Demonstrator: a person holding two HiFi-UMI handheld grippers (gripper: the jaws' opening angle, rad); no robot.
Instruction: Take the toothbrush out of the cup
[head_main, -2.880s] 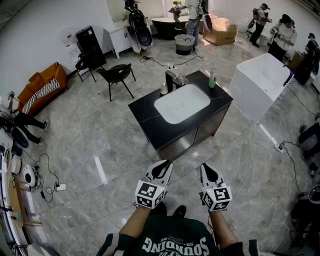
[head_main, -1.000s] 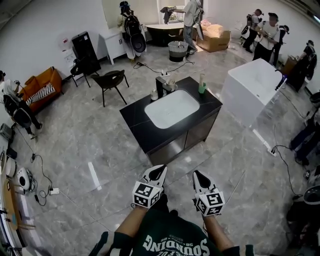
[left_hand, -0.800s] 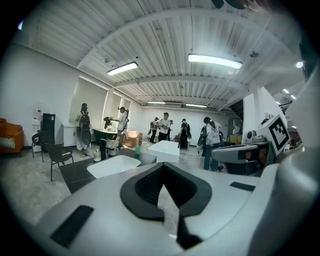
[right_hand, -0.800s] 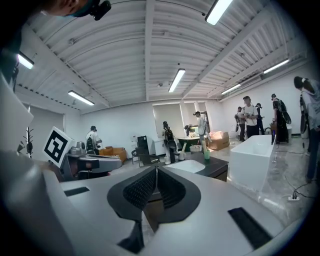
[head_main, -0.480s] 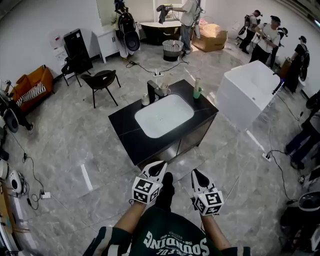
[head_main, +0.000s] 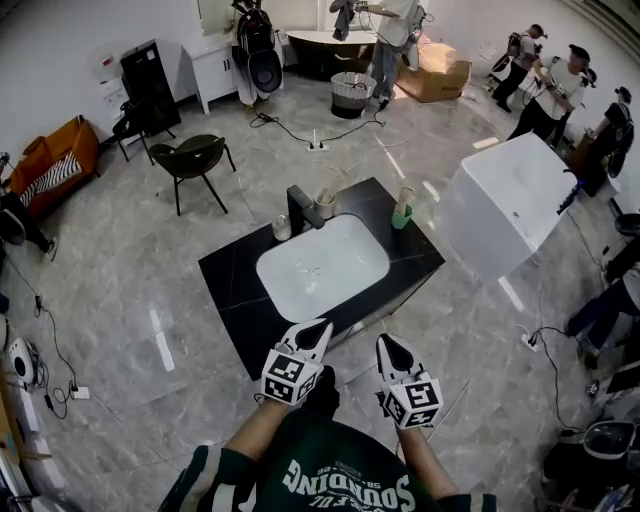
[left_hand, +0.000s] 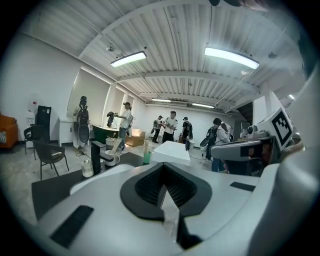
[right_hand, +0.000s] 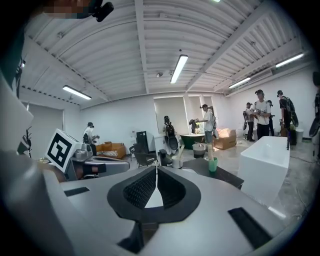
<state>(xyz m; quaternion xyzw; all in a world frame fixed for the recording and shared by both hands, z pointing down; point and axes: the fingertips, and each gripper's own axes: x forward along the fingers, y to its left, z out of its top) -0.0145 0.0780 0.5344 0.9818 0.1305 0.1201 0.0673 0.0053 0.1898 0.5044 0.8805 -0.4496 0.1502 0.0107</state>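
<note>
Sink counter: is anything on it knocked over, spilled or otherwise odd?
Nothing stands out. The white cup, the green cup and the small jar stand upright by the sink, and the counter shows no spill.

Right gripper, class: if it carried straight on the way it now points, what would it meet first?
Probably the near edge of the black-topped vanity cabinet, close to its white oval basin. The shut right gripper aims slightly downward at it, with nothing visible between. Depth is hard to judge.

green shirt (head_main: 340, 478): "sounding" in white, upside down; smaller print unreadable.
</note>
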